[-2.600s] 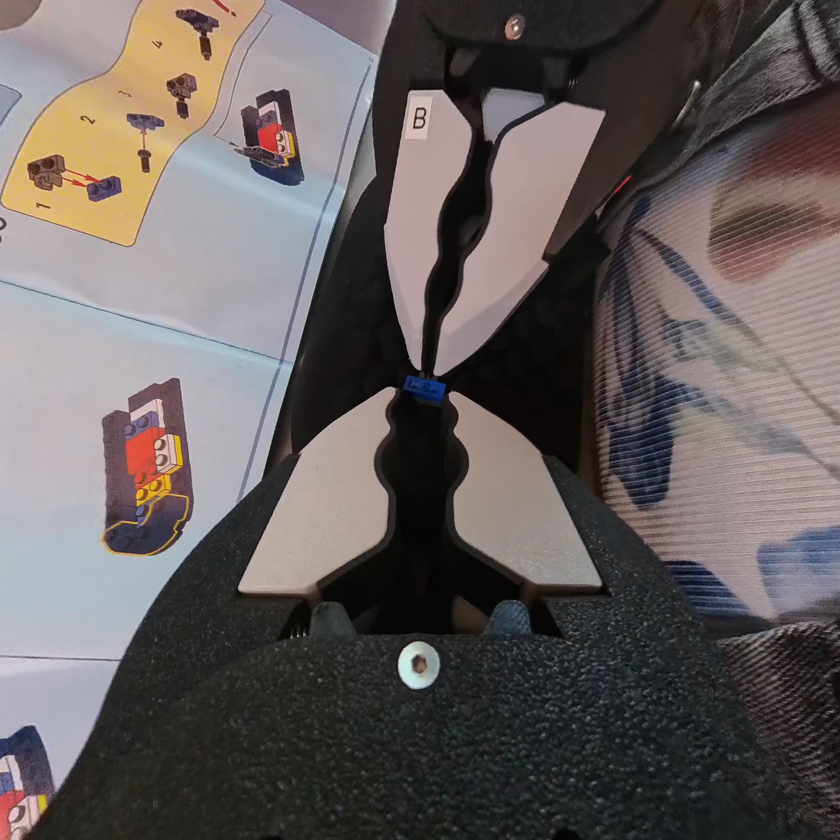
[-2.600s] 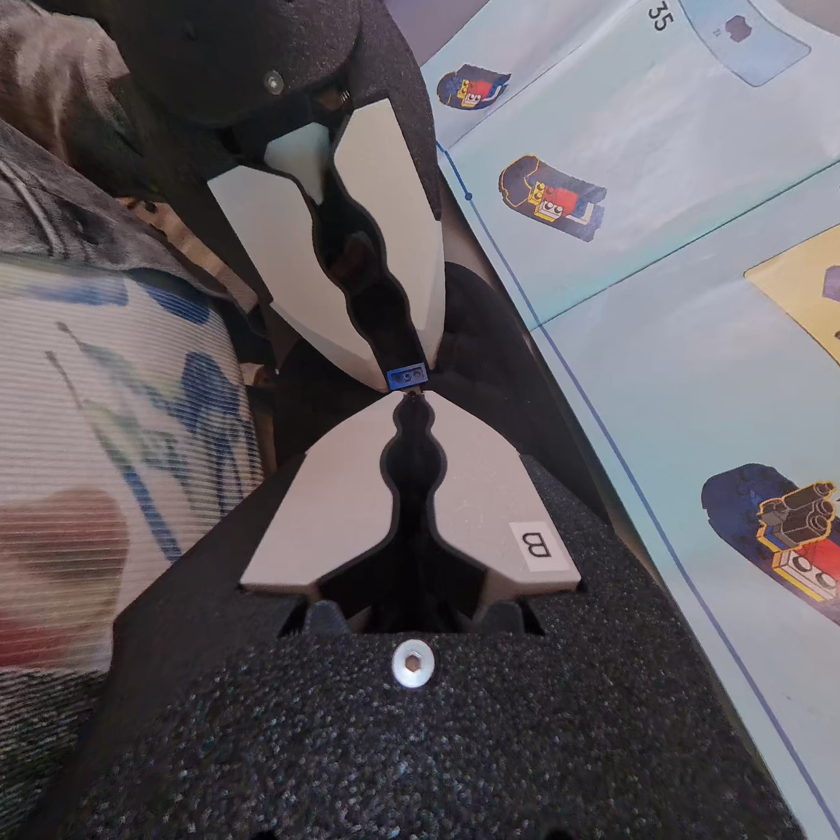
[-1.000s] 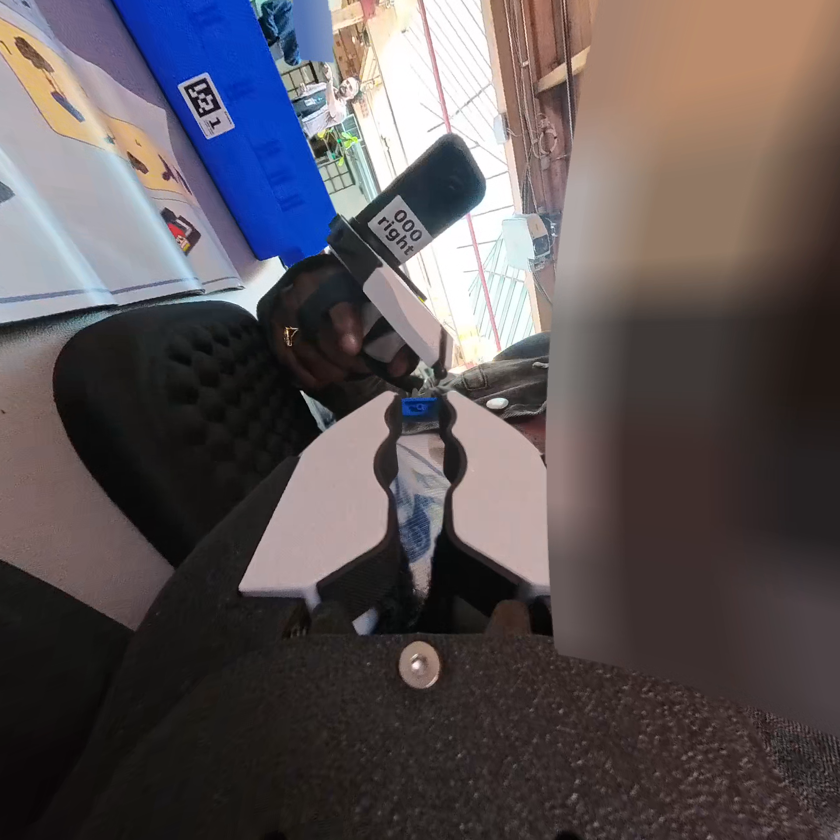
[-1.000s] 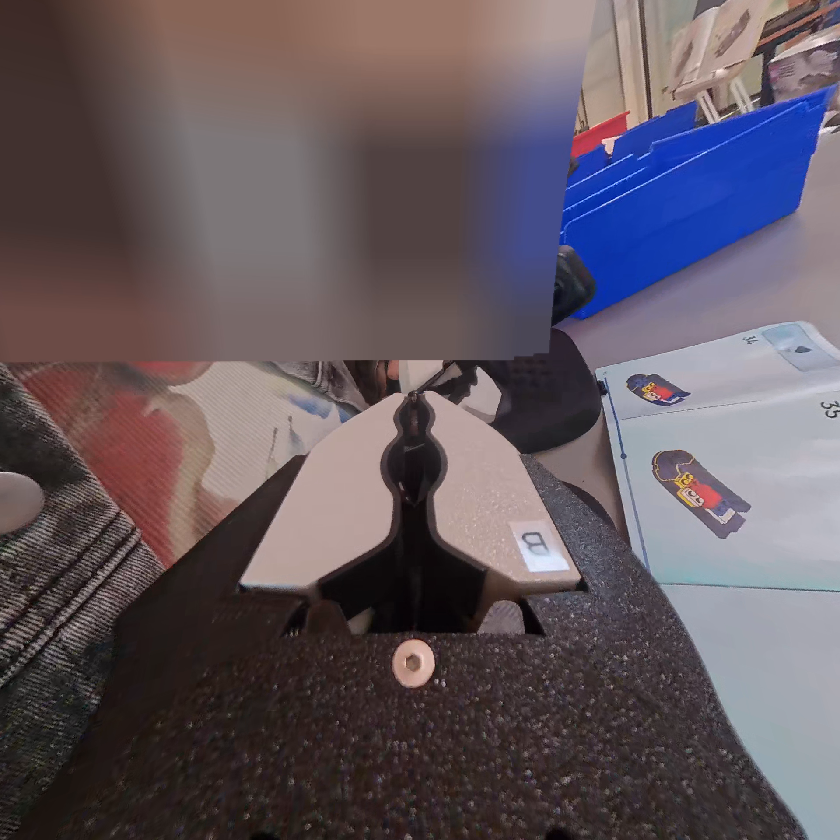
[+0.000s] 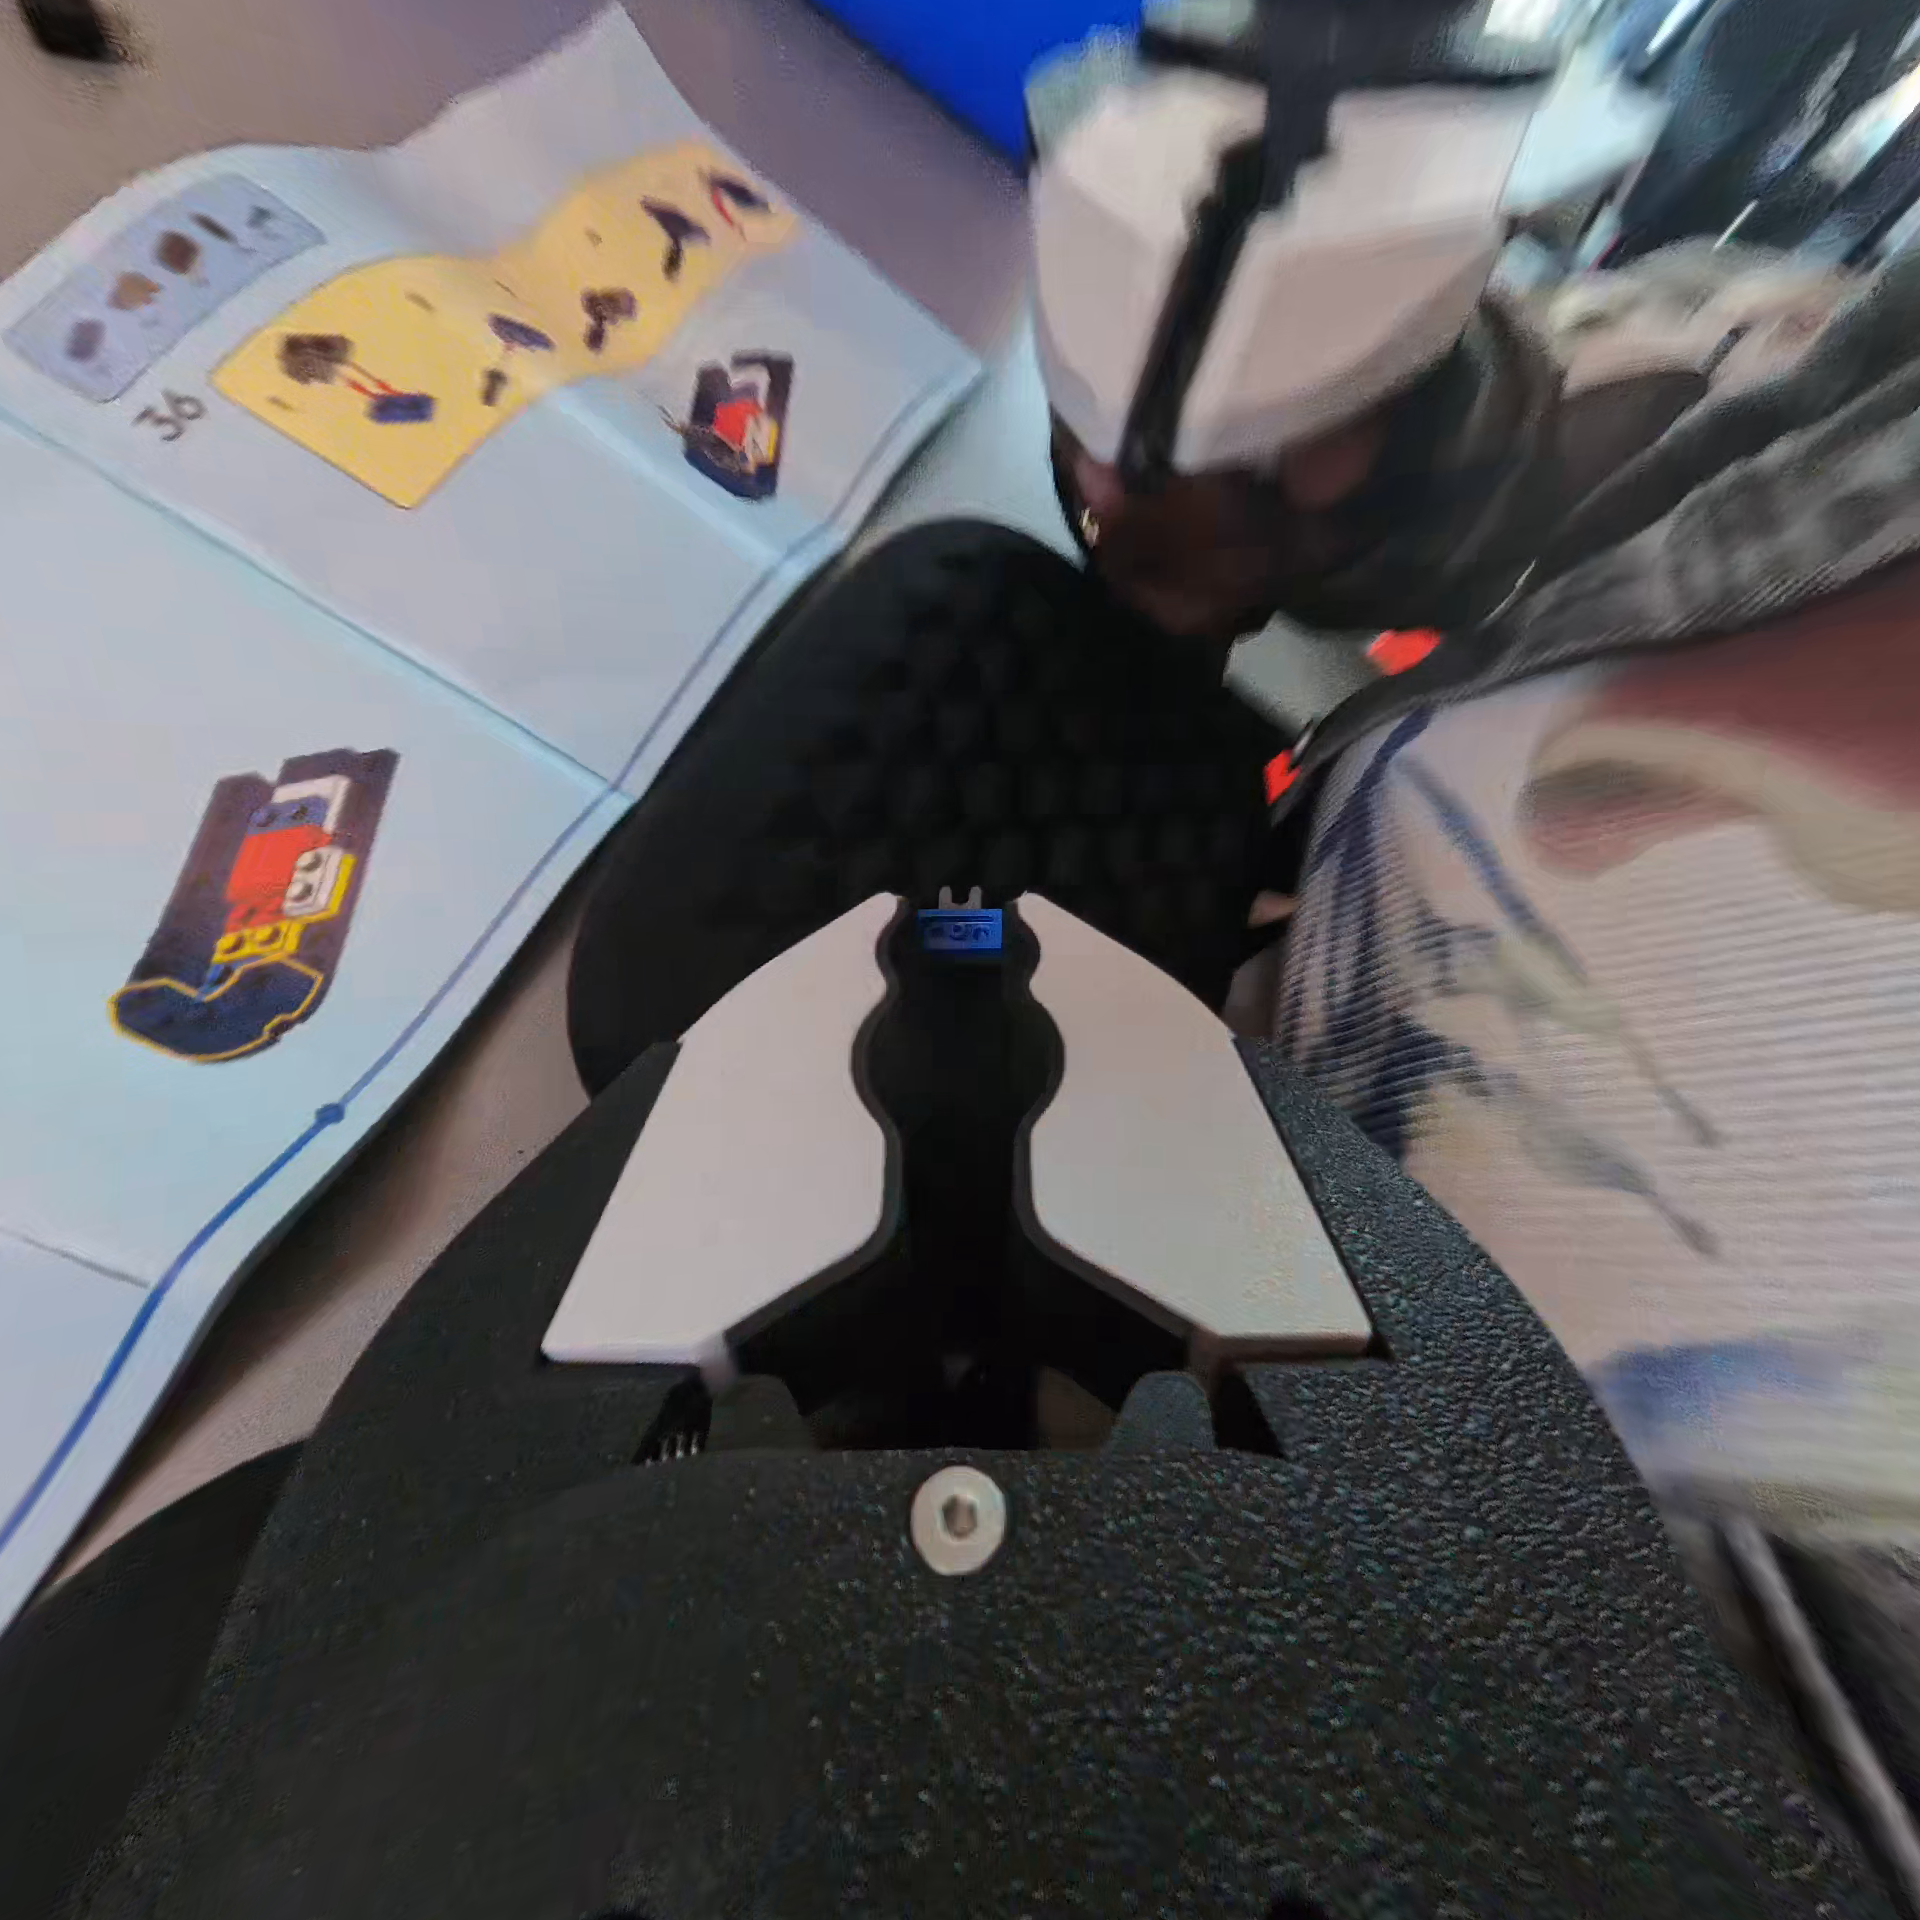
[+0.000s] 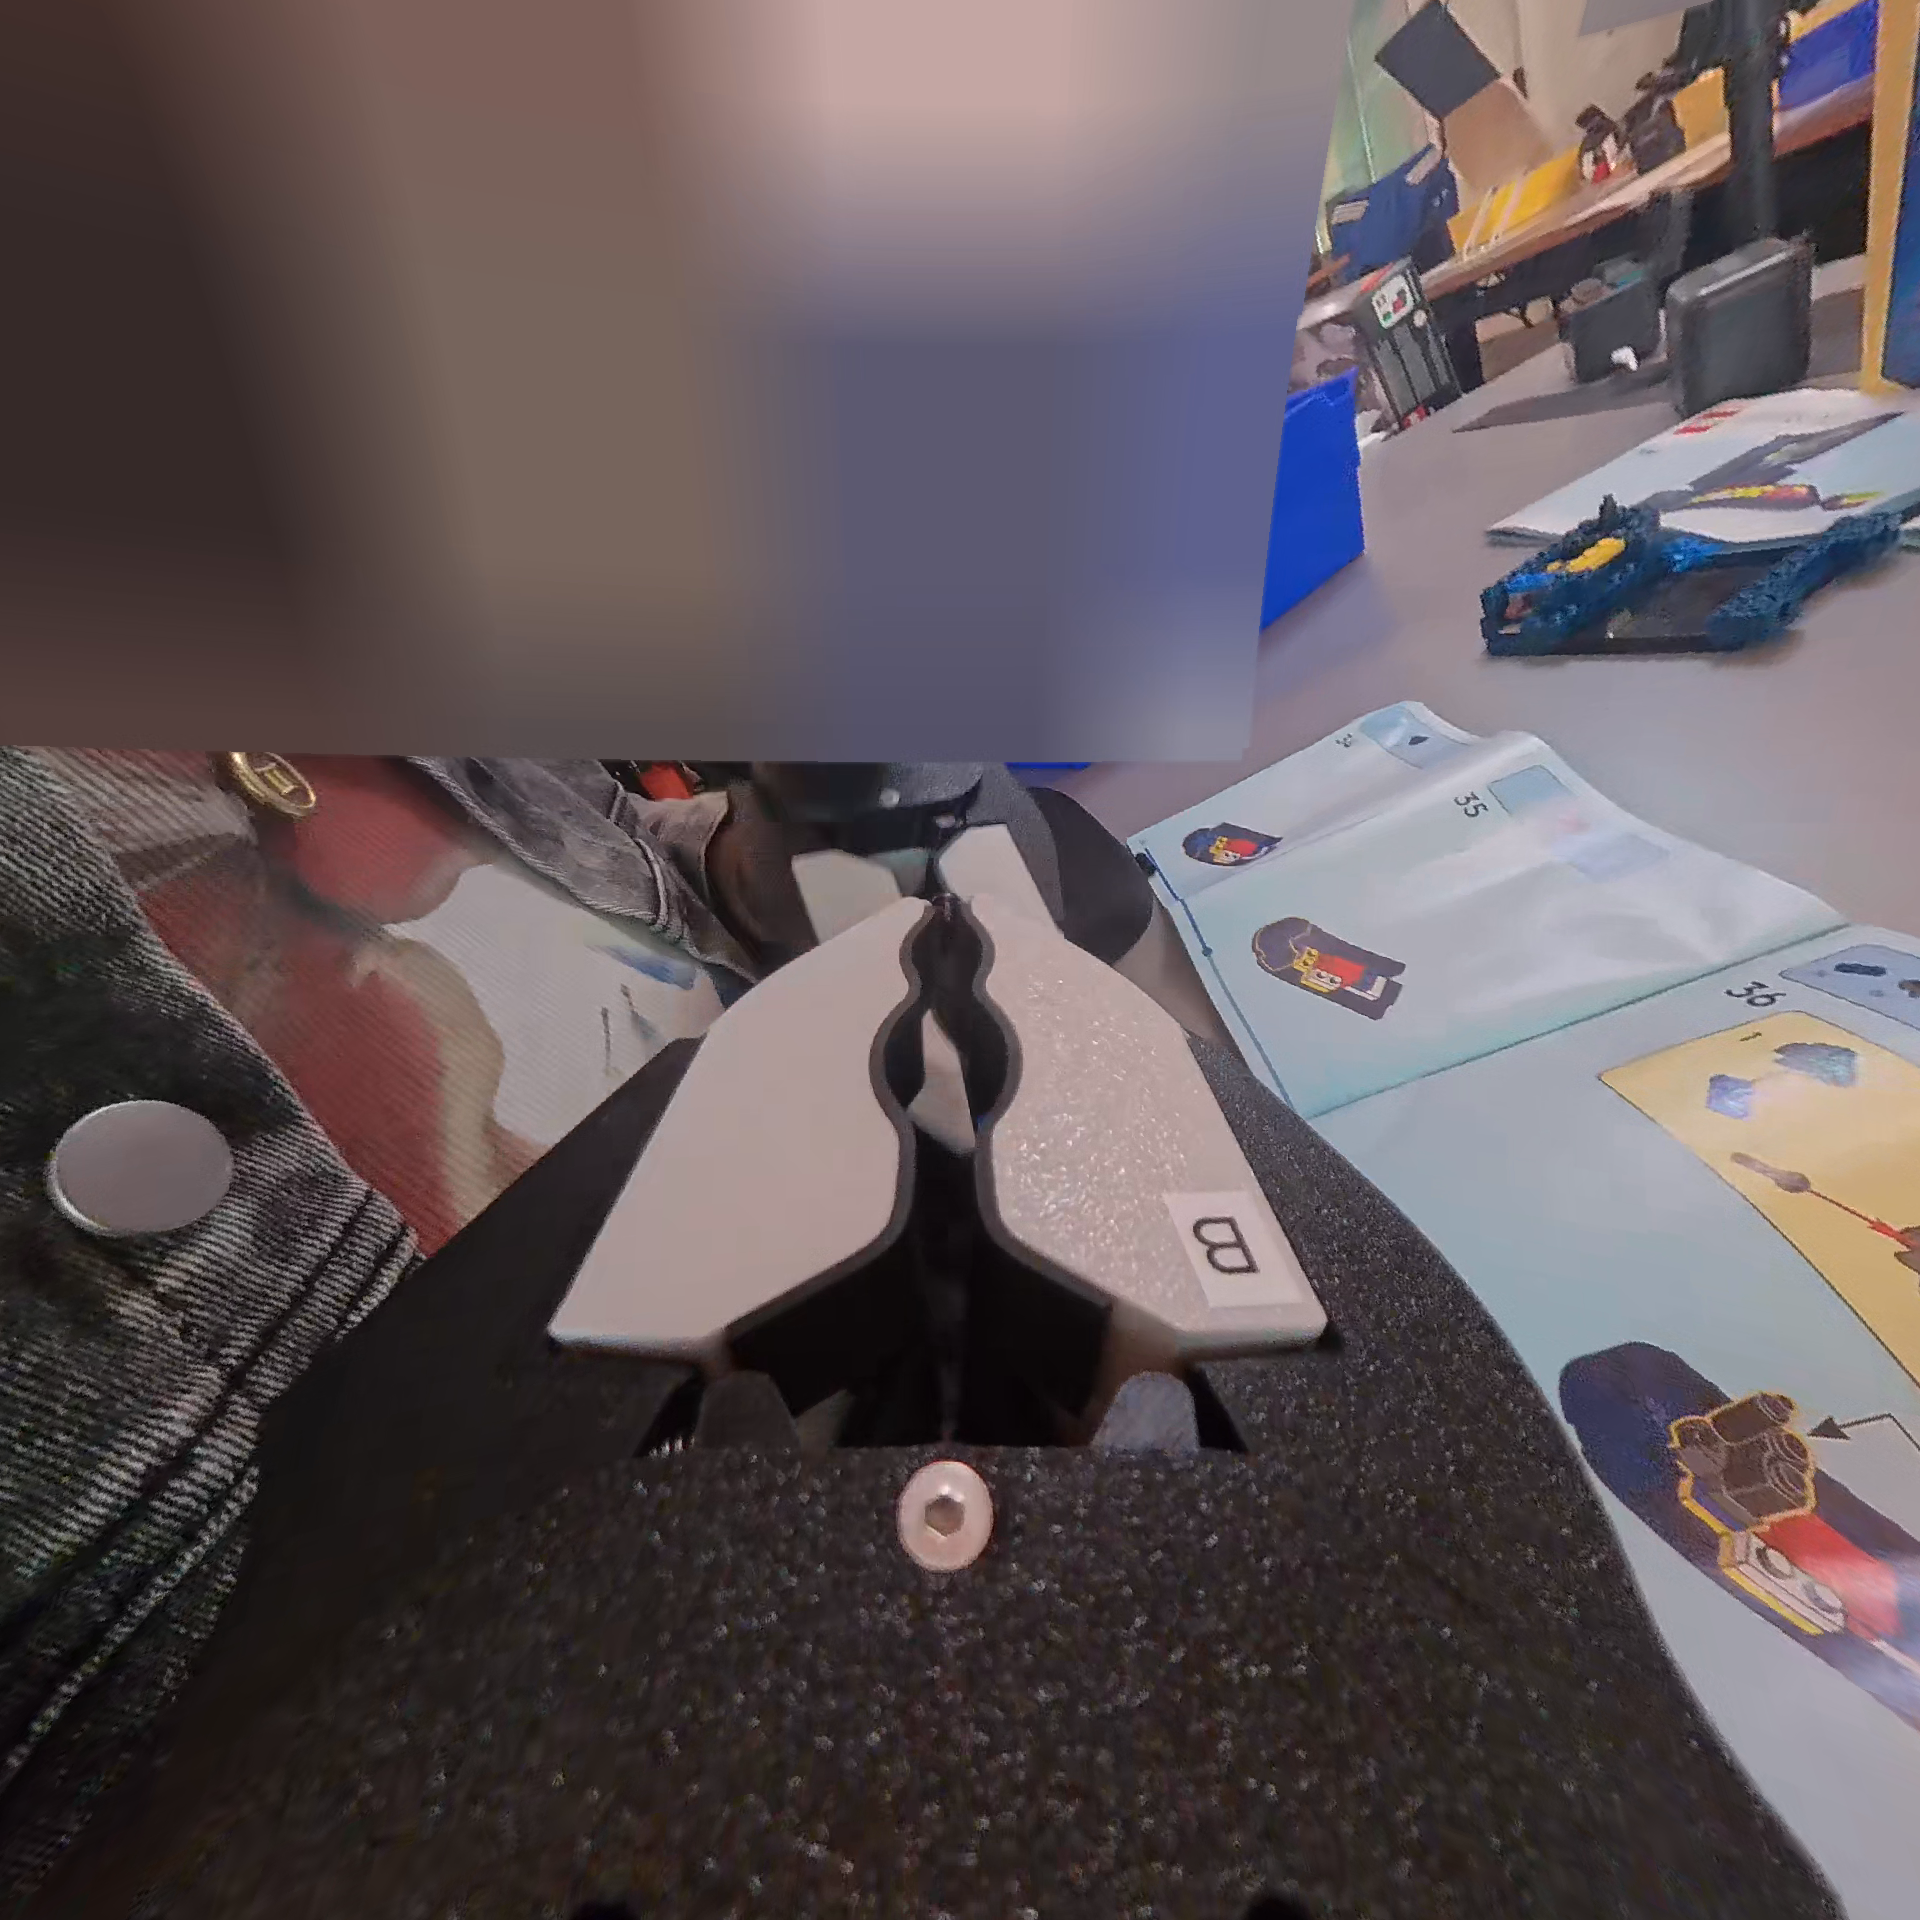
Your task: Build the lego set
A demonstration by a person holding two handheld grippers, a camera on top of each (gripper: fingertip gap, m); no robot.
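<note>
Since a second ago, left gripper (image 5: 960,928) has tipped down over the black pad (image 5: 966,727) beside the booklet (image 5: 343,623), pinching a blue brick (image 5: 960,930). Right gripper (image 6: 948,906) sits closed; held contents unclear.

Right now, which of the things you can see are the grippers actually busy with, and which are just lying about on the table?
In use:
- left gripper, clamped on a small blue brick
- right gripper, fingertips closed
- open instruction booklet

Lying about:
- black pad
- blue bin
- dark blue brick model
- second booklet behind that model
</note>
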